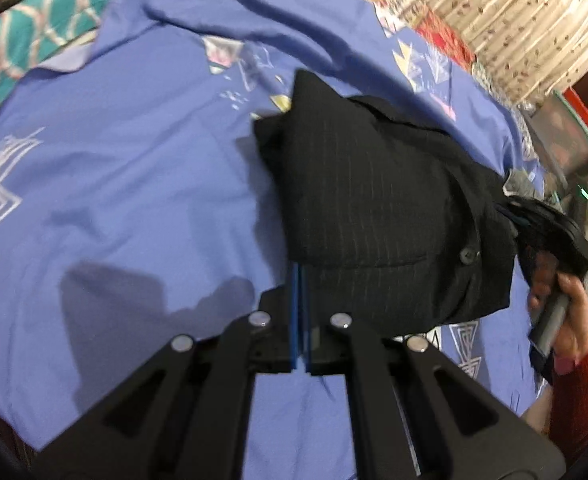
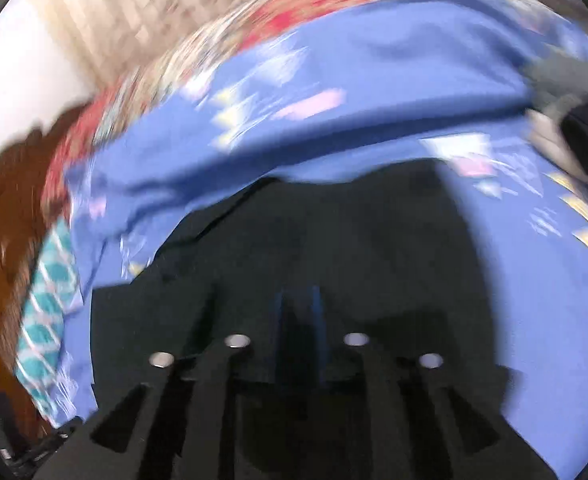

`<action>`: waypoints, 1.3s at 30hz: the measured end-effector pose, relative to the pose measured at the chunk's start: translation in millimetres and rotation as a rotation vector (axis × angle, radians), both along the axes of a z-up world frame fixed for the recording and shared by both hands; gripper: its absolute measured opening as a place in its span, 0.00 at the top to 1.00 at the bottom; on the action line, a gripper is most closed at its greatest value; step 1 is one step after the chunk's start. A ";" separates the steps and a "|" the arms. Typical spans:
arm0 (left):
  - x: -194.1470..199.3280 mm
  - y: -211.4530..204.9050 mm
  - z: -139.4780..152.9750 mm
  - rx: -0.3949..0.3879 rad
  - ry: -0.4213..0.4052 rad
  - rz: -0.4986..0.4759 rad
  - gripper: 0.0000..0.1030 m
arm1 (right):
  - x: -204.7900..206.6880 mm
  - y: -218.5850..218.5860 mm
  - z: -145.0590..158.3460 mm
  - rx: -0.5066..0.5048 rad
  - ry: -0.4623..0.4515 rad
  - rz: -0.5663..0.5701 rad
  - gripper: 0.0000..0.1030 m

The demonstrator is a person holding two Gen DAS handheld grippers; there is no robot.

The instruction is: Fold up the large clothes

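A black pinstriped garment (image 1: 378, 208) with a button hangs bunched over a blue patterned bedsheet (image 1: 114, 168). My left gripper (image 1: 301, 276) is shut on the garment's lower left edge. My right gripper (image 1: 550, 240) shows at the right of the left wrist view, in a hand, pinching the garment's other end. In the blurred right wrist view the black garment (image 2: 314, 232) fills the middle and covers my right gripper (image 2: 298, 300), whose blue pads stand close together on the cloth.
A teal patterned cushion (image 1: 34, 36) lies at the far left of the bed. A red patterned cloth (image 1: 446, 36) and a beige curtain (image 1: 514, 12) lie behind. Dark boxes (image 1: 562, 140) stand at the right. A brown wooden surface (image 2: 2, 240) lies beside the bed.
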State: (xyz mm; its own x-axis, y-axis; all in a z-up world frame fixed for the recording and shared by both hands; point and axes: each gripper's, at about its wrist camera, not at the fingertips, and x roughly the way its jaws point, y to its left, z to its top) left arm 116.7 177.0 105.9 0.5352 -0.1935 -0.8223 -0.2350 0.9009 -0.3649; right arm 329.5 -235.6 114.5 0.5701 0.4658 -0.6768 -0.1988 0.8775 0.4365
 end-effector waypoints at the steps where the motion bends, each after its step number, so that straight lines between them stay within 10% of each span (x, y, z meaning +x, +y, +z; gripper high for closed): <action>1: 6.5 -1.8 -4.6 -0.003 0.012 -0.003 0.98 | -5.7 -15.8 -0.9 0.002 -0.011 -0.027 0.38; 10: 65.9 -17.6 -28.8 -0.019 0.068 -0.009 0.99 | -11.6 -23.6 -29.9 -0.079 0.040 0.128 0.24; 12: 78.6 -22.2 -18.6 0.009 0.043 -0.031 1.00 | -13.1 -6.5 -22.5 -0.142 -0.017 0.177 0.69; 15: 92.7 -21.8 24.9 0.057 -0.094 -0.038 1.00 | -18.1 -16.9 1.9 -0.052 -0.144 0.085 0.69; 18: 108.8 -21.4 49.8 0.239 -0.156 0.003 1.00 | -2.1 -25.0 -18.5 -0.090 -0.079 -0.023 0.69; 22: 116.7 5.5 34.1 0.128 -0.059 0.039 1.00 | -3.4 -36.0 -46.6 -0.055 0.002 0.020 0.57; 28: 82.4 21.5 13.8 0.057 -0.071 0.029 0.99 | -24.5 -99.1 -29.9 0.132 -0.053 -0.083 0.09; 34: 85.3 32.8 -26.7 -0.129 0.026 0.106 0.82 | 3.3 -95.6 -49.6 0.293 0.092 -0.029 0.06; 39: 95.9 22.2 -28.7 -0.122 0.026 0.107 0.69 | 29.3 -70.3 -84.3 0.323 0.237 0.003 0.05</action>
State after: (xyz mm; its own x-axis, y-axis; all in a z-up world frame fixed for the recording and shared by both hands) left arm 212.7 199.2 77.3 0.5367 -0.2360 -0.8101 -0.3382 0.8194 -0.4628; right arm 358.8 -305.8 30.2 0.4143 0.6773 -0.6080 -0.0619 0.6875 0.7236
